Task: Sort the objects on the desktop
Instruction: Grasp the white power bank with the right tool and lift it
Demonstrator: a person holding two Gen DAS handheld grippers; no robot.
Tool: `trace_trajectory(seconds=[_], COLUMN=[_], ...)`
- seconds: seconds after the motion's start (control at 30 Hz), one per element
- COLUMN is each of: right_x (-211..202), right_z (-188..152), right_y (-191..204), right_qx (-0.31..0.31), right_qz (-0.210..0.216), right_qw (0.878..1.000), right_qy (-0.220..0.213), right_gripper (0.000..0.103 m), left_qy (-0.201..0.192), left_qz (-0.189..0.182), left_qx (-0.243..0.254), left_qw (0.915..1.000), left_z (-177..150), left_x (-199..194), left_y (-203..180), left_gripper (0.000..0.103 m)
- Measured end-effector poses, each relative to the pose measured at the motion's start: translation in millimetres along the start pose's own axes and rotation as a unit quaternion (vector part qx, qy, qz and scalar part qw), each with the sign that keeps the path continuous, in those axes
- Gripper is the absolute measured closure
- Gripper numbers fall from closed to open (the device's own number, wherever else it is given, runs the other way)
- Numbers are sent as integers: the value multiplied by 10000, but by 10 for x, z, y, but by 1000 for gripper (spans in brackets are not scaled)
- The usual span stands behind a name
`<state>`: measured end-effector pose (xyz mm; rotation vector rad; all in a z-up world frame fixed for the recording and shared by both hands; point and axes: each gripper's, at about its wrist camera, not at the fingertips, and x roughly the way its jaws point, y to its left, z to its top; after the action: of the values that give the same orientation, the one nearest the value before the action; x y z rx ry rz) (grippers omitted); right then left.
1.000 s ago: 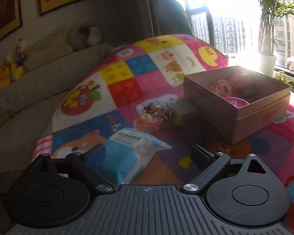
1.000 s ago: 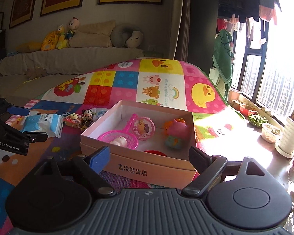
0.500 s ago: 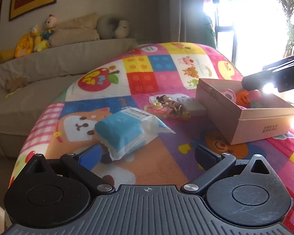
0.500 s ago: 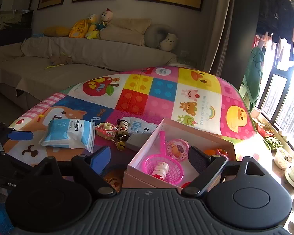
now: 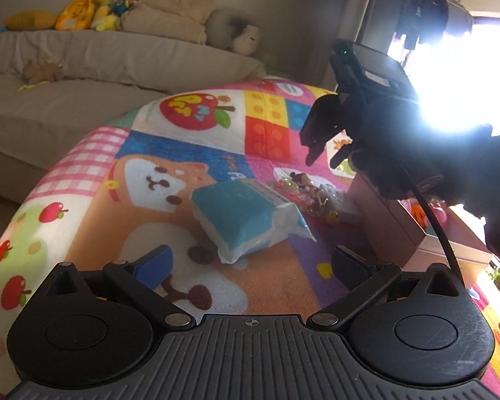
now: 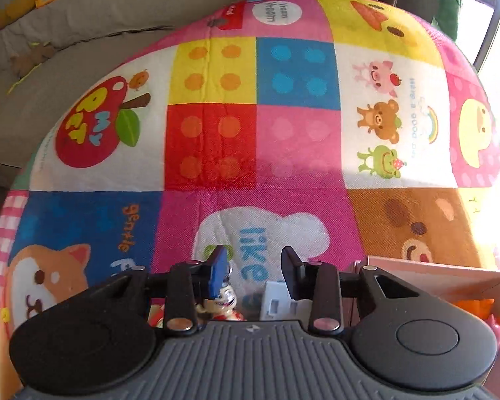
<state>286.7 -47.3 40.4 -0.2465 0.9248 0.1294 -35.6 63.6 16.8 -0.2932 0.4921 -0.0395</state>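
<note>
Blanket [image 6: 293, 146] reads "MY PET", "like", "gentle". Left gripper [image 5: 250, 266] jaws wide apart before tissue pack [image 5: 246, 220]. Right gripper [image 6: 255, 271] jaws have just been closing, nothing gripped, over figurine [image 6: 221, 301].

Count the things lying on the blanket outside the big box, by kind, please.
Tissue pack: 1
Small white box: 1
Small toys: 2, a pink toy and a figure with bells
Total: 4
</note>
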Motion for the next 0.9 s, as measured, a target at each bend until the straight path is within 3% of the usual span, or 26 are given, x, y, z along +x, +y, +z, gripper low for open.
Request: trace_trajectory(seconds=[0.07,0.17,0.37,0.7,0.9], right_x=[174,283,285,-213,-634], right_z=[35,43,-45,-512,-924], right_y=[55,107,151,99,24], right_qx=[-164,-287,-425,-415,-610], right_qz=[-286,-334,-338,852,1822], right_qw=[9994,9987,9979,9908,9724], right_qy=[80,274,354,967,1325], right_gripper=[68,77,77,80,80], left_qy=[-11,-47,-90,-27,-15], left_qz=[-32,-150,-207,-269,-261], left_qx=[-35,-9,44,-63,-73], left_qw=[10000,9999,9997,9996,9996], left_z=[1,-5,-7,-4,-9], left_x=[-3,-16,-33,-20,-18], left_y=[14,11,-3,29,30], left_gripper=[0,0,0,0,0])
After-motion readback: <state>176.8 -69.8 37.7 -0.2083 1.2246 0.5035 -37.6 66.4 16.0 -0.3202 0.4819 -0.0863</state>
